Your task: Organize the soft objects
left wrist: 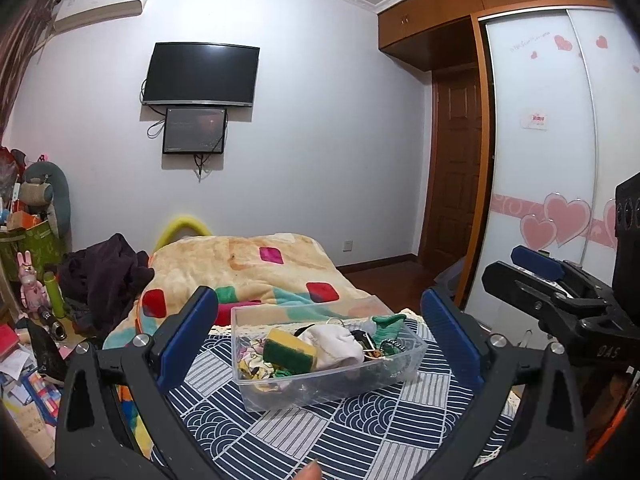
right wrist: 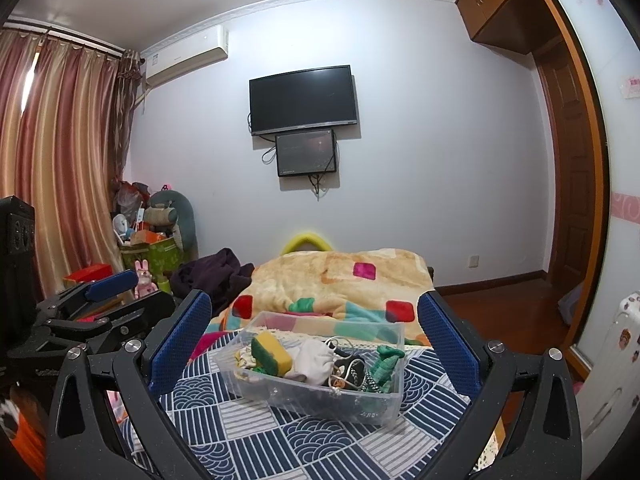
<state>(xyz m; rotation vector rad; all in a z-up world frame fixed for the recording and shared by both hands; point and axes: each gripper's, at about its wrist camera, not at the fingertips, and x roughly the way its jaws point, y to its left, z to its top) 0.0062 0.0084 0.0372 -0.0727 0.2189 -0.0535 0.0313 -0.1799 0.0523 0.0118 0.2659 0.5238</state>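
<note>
Jaws first: both of mine stand spread wide with nothing between them. My left gripper (left wrist: 320, 332) and my right gripper (right wrist: 316, 336) hang side by side over the near end of the bed, each framing the same clear plastic bin (left wrist: 280, 394), I judge so that either one can drop into it.

The bin sits on the blue-and-white patterned cloth (left wrist: 320, 436), its long axis running roughly left to right across my view, slightly skewed so that its right end lies farther from me in the left wrist view. Inside lies a jumble: a yellow-and-green sponge (left wrist: 290, 350) propped at a tilt, its long side running toward the bin's far left corner; a bunched white sock (left wrist: 336, 344) just beside it, touching; a green knitted piece (right wrist: 386, 362) leaning on the right end wall; dark cords and a ring tangled between them.

Since the soft things already lie together in the bin, this would fit either a mixed heap waiting to be sorted out or a gathering just completed.

Beyond it stretches the plush patchwork blanket (left wrist: 256, 264).
</note>
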